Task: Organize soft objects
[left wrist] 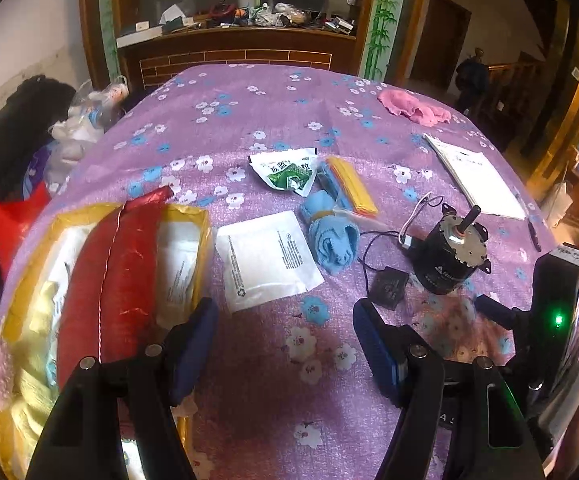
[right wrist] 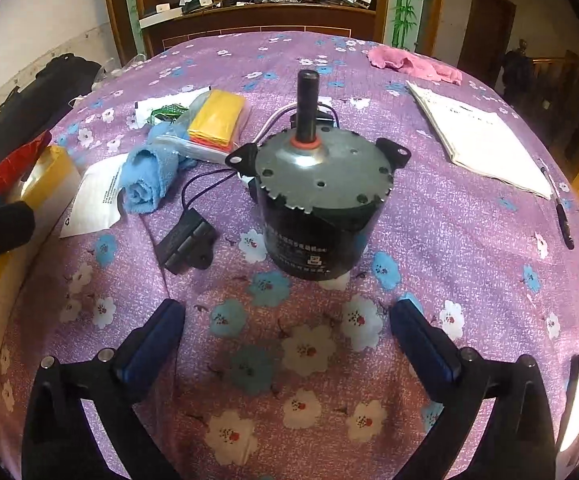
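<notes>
While both claws gape empty, only the left gripper (left wrist: 285, 344) sees, at nine o'clock, the yellow box (left wrist: 193, 220); the right gripper (right wrist: 287, 344) faces the motor (right wrist: 317, 200).

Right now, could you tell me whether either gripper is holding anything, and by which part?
Nothing is held. The left gripper and right gripper both stand open over the tablecloth.

The left gripper (left wrist: 285, 336) is held over the table (left wrist: 273, 420) with its jaws apart and nothing between them. A red pouch (left wrist: 117, 280) lies in a yellow box (left wrist: 187, 216) at the left edge. A rolled blue cloth (left wrist: 331, 240) lies mid-table, between a white sachet (left wrist: 267, 260) and a motor (left wrist: 449, 256). A pink cloth (left wrist: 413, 108) lies near the far right edge.
</notes>
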`<state>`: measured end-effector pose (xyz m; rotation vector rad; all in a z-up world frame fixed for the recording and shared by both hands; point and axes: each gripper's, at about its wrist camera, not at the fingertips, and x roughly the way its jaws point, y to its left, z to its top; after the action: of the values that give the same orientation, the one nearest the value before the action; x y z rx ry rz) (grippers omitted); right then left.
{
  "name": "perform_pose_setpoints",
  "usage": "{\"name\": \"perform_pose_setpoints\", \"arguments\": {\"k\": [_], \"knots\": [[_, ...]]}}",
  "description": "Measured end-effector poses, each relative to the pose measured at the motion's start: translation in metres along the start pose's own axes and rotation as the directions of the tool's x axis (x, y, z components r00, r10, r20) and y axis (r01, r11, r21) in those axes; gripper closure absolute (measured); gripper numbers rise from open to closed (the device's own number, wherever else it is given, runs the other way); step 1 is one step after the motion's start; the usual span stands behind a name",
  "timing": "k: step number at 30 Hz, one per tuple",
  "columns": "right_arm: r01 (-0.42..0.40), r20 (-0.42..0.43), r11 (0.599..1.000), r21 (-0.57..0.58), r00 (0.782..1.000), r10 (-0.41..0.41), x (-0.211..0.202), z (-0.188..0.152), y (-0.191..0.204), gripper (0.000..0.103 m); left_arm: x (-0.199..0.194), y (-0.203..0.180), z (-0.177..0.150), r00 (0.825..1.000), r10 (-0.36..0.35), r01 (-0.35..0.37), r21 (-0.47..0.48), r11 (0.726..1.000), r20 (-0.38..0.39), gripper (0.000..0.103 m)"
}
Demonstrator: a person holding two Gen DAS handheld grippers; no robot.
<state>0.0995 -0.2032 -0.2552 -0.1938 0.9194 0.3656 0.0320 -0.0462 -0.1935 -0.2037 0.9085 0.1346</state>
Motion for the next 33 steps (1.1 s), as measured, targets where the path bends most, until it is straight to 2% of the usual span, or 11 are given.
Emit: {"name": "perform_pose_setpoints", "arguments": {"k": [4, 12, 33], "knots": [[0.0, 0.0, 1.0, 0.0, 1.0, 0.0, -0.0001, 0.0001, 0.0, 0.0, -0.0001, -0.0021, -0.0013, 1.0, 0.001, -0.001, 0.006, 1.0, 0.005, 0.03], [0.0, 0.0, 1.0, 0.0, 1.0, 0.0, 0.0002, -0.0001, -0.0012, 0.0, -0.0018, 0.0045, -0.0019, 1.0, -0.007, 0.007, -0.041, 0.999, -0.003, 0.03], [0.0, 0.0, 1.0, 0.0, 1.0, 0.0, 0.0001, -0.0002, -0.001, 0.0, 0.0027, 0.002, -0.0046, 1.0, 0.006, -0.007, -0.039, 0.999, -0.011, 0.03]]}}
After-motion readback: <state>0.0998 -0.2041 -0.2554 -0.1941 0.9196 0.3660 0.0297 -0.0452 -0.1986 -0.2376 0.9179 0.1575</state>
